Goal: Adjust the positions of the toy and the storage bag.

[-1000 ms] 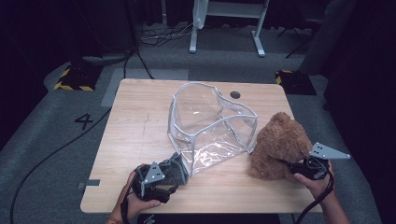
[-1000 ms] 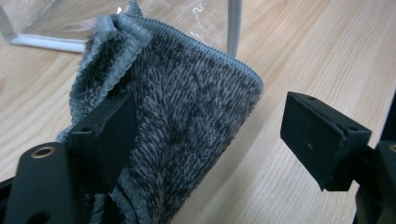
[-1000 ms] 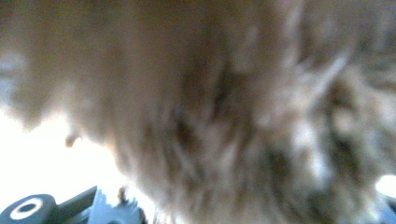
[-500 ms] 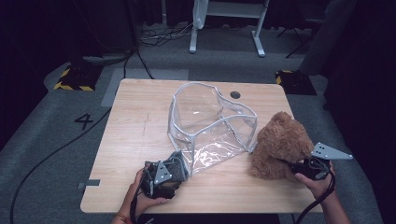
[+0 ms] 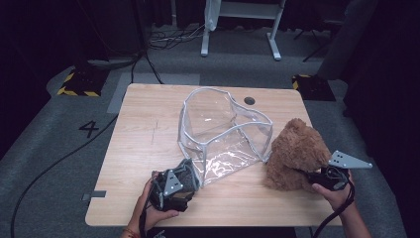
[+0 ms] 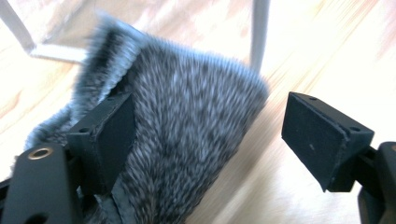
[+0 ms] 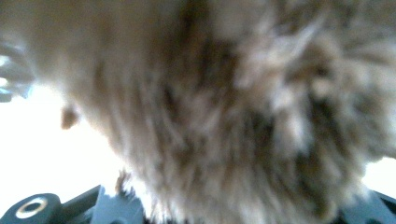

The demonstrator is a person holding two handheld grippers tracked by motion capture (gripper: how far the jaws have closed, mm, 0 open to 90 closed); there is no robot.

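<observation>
A: Grey furry item (image 6: 187, 140): position?
B: Near front edge of the wooden table (image 5: 148, 148), left of centre, touching the front corner of the clear plastic bag (image 5: 223, 134). The high view gives it as a dark lump under the left gripper (image 5: 184, 174). The left gripper view adds the texture: grey-and-white flecked pile, a stitched edge low down, the bag's grey piping behind it.

A: Left gripper's hold?
B: Jaws spread wide. The left gripper view shows the fur lying against one pad, while the other pad stands well apart from it over bare wood. Nothing clamped. The hand (image 5: 148, 203) holds the gripper body from below.

A: Brown plush toy (image 5: 297, 153)?
B: On the table's right side, beside the bag. In the high view the right gripper (image 5: 317, 177) meets its lower right flank, with the grey three-cornered plate (image 5: 349, 160) sticking out to the right. The right gripper view is blurred brown fur (image 7: 224, 116) at very close range.

A: Right jaws clenched on it?
B: Cannot tell; the tips are buried in fur in both views.

A: Surroundings?
B: Grey carpet with a painted 4 (image 5: 89, 128), floor cables (image 5: 54, 163), a white desk frame (image 5: 240, 20) behind.
</observation>
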